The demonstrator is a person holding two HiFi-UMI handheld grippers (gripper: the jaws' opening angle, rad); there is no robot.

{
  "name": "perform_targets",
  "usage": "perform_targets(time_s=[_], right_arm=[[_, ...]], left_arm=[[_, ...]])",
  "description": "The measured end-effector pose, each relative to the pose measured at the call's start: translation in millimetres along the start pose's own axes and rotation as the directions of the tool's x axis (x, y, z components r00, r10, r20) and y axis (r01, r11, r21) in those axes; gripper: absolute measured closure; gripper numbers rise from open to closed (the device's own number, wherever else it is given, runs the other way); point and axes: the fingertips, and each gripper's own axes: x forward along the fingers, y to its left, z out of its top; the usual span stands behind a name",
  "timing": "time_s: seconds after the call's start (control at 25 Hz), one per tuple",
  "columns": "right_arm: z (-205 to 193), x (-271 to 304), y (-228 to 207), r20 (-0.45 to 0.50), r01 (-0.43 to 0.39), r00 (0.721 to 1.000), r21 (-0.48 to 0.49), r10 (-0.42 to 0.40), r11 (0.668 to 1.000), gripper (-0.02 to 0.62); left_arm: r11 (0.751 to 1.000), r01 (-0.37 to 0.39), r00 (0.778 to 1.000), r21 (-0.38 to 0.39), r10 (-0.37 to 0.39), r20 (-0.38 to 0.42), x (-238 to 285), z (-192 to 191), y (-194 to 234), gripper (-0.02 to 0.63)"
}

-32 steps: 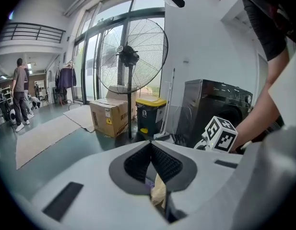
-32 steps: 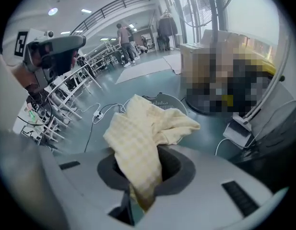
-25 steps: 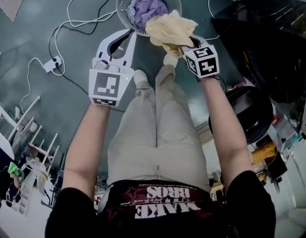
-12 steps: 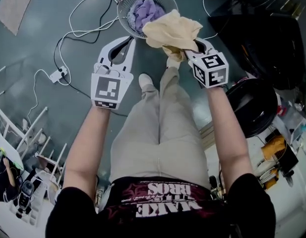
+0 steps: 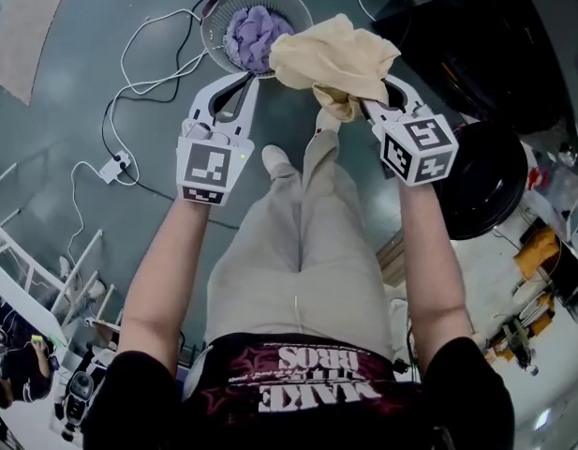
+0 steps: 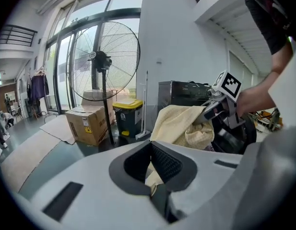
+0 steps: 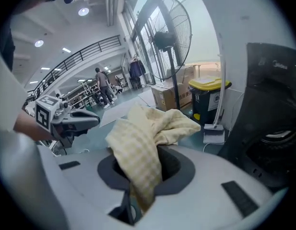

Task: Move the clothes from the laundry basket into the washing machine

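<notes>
A round wire laundry basket [image 5: 214,17] stands on the floor ahead of me, with purple clothes [image 5: 251,36] in it. My right gripper [image 5: 375,90] is shut on a pale yellow checked cloth [image 5: 335,56] and holds it in the air to the right of the basket. In the right gripper view the cloth [image 7: 138,152] hangs out between the jaws of the right gripper [image 7: 133,195]. My left gripper [image 5: 246,79] hovers just this side of the basket, shut and empty, its jaws met [image 6: 155,188]. The black washing machine [image 7: 272,119] is at the right.
A white cable and a power strip [image 5: 113,168] lie on the floor at the left. A pedestal fan [image 6: 107,61], a cardboard box [image 6: 88,123] and a yellow-lidded bin [image 6: 128,116] stand by the windows. A round black opening [image 5: 485,181] is by my right arm.
The right gripper has lifted the yellow cloth up and to the right, away from the basket. The left gripper has risen a little and stays shut.
</notes>
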Motion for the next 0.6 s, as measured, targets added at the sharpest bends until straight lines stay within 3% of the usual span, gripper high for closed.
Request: perform_targets(time_s=[0.4, 0.48, 0.6], right_arm=[[16, -101, -22, 0.157, 0.056, 0.985, 0.077, -0.068, 0.995, 0.518], [18, -121, -30, 0.184, 0.062, 0.98, 0.091, -0.078, 0.994, 0.518], [17, -141, -42, 0.219, 0.062, 0.972, 0.114, -0.086, 0.992, 0.518]], left_arm=[[0.975, 0.2, 0.979, 0.092, -0.197, -0.047, 47, -15, -88, 0.594], [0.963, 0.249, 0.967, 0.107, -0.241, -0.077, 60, -22, -111, 0.515], [0.952, 0.276, 0.958, 0.129, -0.263, -0.111, 78, -33, -133, 0.456]])
